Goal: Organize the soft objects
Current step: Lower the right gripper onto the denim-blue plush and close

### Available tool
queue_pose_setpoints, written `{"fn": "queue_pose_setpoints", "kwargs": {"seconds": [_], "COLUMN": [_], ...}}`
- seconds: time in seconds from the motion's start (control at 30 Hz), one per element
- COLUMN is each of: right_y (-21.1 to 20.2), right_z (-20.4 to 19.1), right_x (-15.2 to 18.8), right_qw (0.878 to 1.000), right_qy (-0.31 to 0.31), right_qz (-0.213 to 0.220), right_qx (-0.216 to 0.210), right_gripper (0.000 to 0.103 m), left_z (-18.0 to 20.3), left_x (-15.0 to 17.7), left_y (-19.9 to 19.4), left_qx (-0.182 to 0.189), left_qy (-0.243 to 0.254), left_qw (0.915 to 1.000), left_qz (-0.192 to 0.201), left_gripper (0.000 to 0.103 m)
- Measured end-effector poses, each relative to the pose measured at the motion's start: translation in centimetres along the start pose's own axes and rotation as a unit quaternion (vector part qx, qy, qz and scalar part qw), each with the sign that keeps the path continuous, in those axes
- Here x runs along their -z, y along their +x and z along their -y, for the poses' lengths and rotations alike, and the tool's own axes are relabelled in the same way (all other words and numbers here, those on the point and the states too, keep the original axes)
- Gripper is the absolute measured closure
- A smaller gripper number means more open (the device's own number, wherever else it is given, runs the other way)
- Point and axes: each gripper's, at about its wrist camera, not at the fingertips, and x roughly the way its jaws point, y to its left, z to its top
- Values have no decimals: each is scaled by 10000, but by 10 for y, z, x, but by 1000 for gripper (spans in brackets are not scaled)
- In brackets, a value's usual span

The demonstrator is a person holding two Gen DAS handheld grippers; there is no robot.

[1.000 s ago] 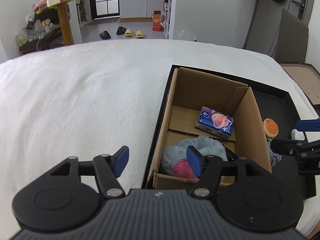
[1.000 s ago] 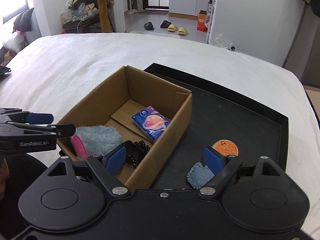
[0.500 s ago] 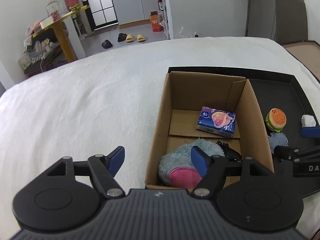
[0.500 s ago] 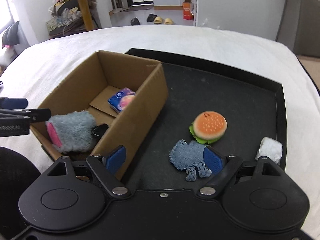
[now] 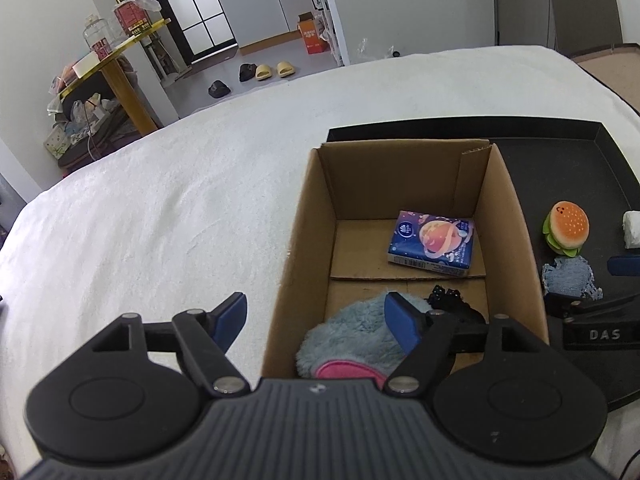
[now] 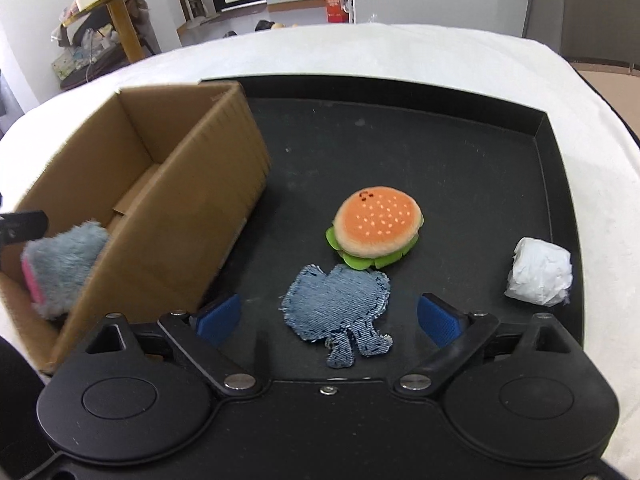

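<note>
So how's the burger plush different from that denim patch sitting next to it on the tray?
The burger plush is puffy and rounded, standing up off the black tray; the denim patch lies flat. The burger plush is orange with a green edge, the denim patch pale blue with frayed edges. The patch lies nearer the open right claw, between its fingers; the burger sits just beyond. Both lie outside the cardboard box, edges touching or nearly so.

Home: slippers (image 5: 274,70), kitchen cabinets (image 5: 256,8)
</note>
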Motion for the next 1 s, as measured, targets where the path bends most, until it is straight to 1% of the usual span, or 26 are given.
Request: {"fn": "queue_pose_setpoints", "kwargs": {"seconds": [0.13, 0.2, 0.27, 0.3, 0.37, 0.4, 0.43, 0.47, 0.5, 0.57, 0.63, 0.7, 0.8, 1.0], "right_y": [10, 13, 13, 12, 13, 13, 11, 9, 7, 4, 2, 1, -5, -20], "right_z": [3, 1, 1, 0, 4, 6, 6, 4, 3, 6, 11, 13, 15, 14], "right_x": [4, 5, 7, 8, 8, 9, 9, 10, 9, 7, 7, 6, 6, 6], "right_qw": [10000, 9999, 9995, 9992, 9992, 9995, 9994, 9989, 9986, 9993, 9998, 9999, 10000, 9998], "right_qy": [-12, -129, -234, -276, -279, -240, -271, -363, -422, -288, -158, -74, 47, 74], "right_qz": [-53, -23, 69, 109, 75, 38, 71, 99, 103, 68, 17, -47, -52, 162], "right_qx": [44, 68, 196, 271, 262, 196, 224, 272, 307, 218, 151, 117, 46, -32], "right_gripper": [7, 8, 9, 12, 22, 30, 42, 49, 60, 67, 80, 84, 87, 88], "left_z": [8, 11, 16, 17, 19, 19, 19, 19, 19, 17, 15, 11, 6, -1], "left_x": [-1, 1, 1, 1, 1, 0, 0, 0, 0, 1, 2, 3, 4, 10], "left_y": [3, 7, 9, 10, 10, 10, 9, 8, 7, 4, 1, -2, -7, -12], "left_qx": [-15, -22, -142, -169, -216, -217, -217, -227, -246, -286, -310, -335, -390, -235], "left_qy": [74, 106, 171, 173, 155, 150, 150, 150, 148, 132, 95, 29, -54, -115], "left_qw": [10000, 9999, 9997, 9997, 9996, 9996, 9996, 9996, 9996, 9995, 9995, 9994, 9992, 9997], "left_qz": [-55, -77, -53, -53, -71, -80, -79, -73, -71, -59, -57, -60, -41, -9], "left_gripper": [29, 28, 28, 28, 28, 28, 28, 28, 28, 28, 28, 28, 28, 28]}}
